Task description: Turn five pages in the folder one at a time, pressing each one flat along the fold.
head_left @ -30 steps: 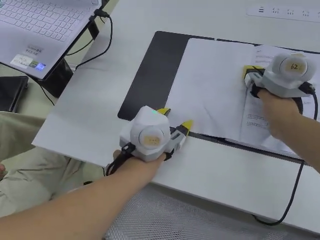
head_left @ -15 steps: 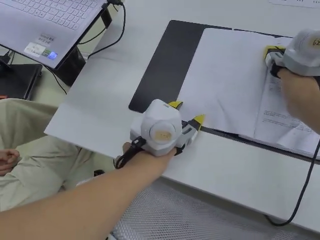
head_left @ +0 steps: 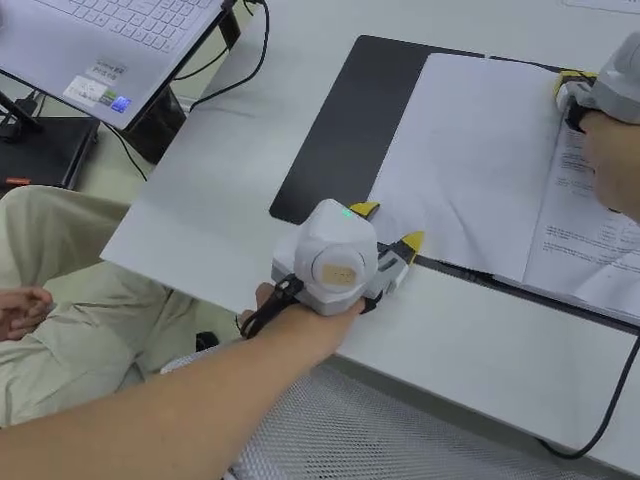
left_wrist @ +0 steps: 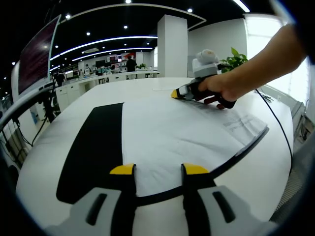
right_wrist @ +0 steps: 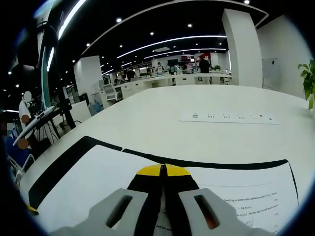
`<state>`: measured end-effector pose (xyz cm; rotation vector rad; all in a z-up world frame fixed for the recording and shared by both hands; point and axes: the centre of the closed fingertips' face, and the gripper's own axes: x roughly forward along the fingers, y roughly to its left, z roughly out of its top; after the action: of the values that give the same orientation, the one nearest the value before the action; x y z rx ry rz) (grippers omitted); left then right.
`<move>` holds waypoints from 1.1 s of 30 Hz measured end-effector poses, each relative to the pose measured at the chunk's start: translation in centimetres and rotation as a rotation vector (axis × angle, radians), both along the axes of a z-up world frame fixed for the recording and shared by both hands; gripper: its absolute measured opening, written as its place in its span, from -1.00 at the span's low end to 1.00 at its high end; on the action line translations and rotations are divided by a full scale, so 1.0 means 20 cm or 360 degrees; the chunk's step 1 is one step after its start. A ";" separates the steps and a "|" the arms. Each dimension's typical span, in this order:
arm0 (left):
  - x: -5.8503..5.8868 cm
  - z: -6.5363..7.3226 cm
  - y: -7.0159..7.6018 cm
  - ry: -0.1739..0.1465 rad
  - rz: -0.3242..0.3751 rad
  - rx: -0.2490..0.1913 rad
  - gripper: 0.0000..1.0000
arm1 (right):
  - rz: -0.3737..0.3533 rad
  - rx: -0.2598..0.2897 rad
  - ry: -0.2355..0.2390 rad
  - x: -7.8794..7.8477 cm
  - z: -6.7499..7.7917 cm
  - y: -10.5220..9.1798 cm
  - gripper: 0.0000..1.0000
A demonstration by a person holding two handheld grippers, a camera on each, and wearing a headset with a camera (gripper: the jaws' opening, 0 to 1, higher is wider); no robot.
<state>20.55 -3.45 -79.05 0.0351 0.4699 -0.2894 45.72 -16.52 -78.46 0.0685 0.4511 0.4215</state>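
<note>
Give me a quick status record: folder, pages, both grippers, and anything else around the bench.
folder: open on the white table, bare black at its left side
left page: blank, lying flat
right page: printed text
left gripper: open, at the folder's near edge by the blank page's corner
right gripper: shut, tips at the fold near its far end, apparently pressing
others: laptop left of the table; power strip beyond the folder
</note>
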 end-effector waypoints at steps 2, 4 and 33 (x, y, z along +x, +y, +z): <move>0.00 0.00 0.00 0.0000 0.0000 -0.0001 -0.29 | -0.0001 0.0025 0.0006 -0.02 0.00 -0.01 -1.00; 0.00 0.00 0.00 -0.0001 0.0000 0.0000 -0.29 | 0.0010 0.0024 -0.0001 -0.06 0.00 0.00 -1.00; -0.01 0.00 0.00 -0.0006 0.0002 -0.0004 -0.29 | 0.0069 0.0144 0.0052 -0.49 0.08 -0.02 -1.00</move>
<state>20.43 -3.44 -78.99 0.0331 0.4660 -0.2886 35.97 -16.91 -76.90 0.1538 0.4661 0.4840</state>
